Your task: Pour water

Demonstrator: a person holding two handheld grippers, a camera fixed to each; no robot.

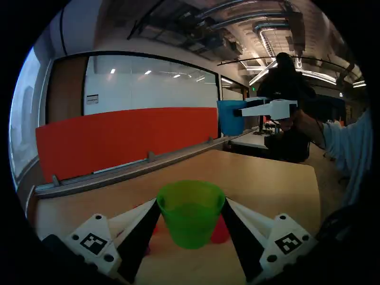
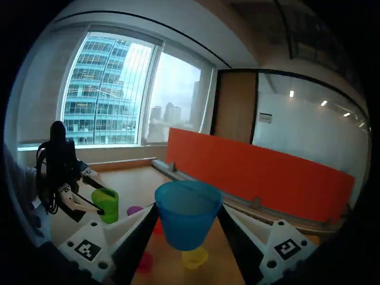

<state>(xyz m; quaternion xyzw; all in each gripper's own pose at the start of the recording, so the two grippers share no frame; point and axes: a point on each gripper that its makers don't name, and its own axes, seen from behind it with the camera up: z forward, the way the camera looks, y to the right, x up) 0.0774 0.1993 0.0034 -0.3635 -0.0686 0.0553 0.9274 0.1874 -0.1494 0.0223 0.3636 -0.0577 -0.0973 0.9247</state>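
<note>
A translucent green cup (image 1: 191,216) stands upright between the fingers of my left gripper (image 1: 191,204), which is shut on it just above the wooden table (image 1: 266,175). In the right gripper view the same green cup (image 2: 106,204) and left gripper (image 2: 99,199) sit at the far left. My right gripper (image 2: 188,209) is shut on an upright blue cup (image 2: 188,218). Seen from the left gripper view, that blue cup (image 1: 231,117) is held high above the table's far edge by the right gripper (image 1: 240,108). I cannot make out water in either cup.
Small cups lie on the table below: purple (image 2: 134,209), red (image 2: 158,227), pink (image 2: 145,262), yellow (image 2: 194,258). An orange partition (image 1: 123,137) runs along the table's back edge. A hand (image 1: 304,126) and a pale sleeve (image 1: 351,142) are at right. Large windows (image 2: 109,90) stand behind.
</note>
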